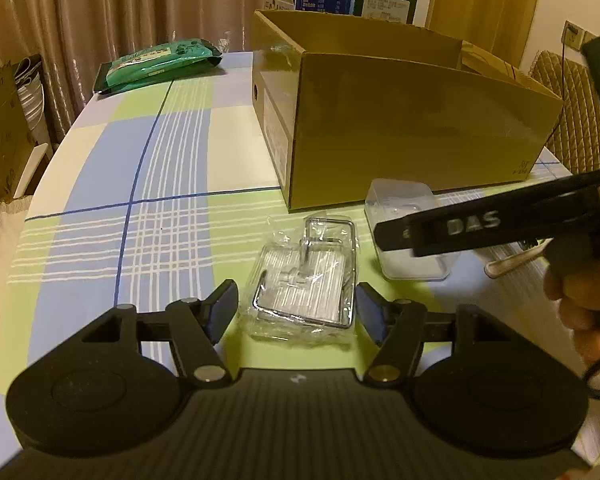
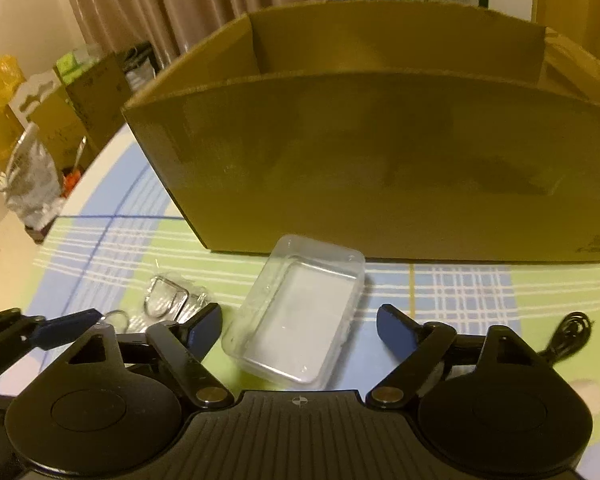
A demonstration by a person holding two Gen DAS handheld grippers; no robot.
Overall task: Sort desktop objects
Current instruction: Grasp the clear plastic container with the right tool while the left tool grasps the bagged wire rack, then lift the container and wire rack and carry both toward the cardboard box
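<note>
A clear packet holding a chrome wire hook [image 1: 306, 284] lies on the checked tablecloth, between the fingers of my left gripper [image 1: 296, 304]. Bare cloth shows beside the left pad, and the right pad sits close to the wire frame. This gripper is open. To its right, a clear plastic case [image 2: 300, 320] lies in front of the cardboard box [image 2: 360, 168]. My right gripper [image 2: 298, 318] straddles the case with a gap on each side, open. In the left wrist view, the right gripper [image 1: 400, 240] reaches over the case [image 1: 404, 200], held by a hand [image 1: 580, 300].
The open cardboard box [image 1: 400, 128] stands at the back right of the table. A green packet [image 1: 156, 64] lies at the far left edge. A black cable [image 2: 568, 336] lies to the right of the case. Cartons and bags stand beyond the table's left side, with a chair [image 1: 572, 112] to the right.
</note>
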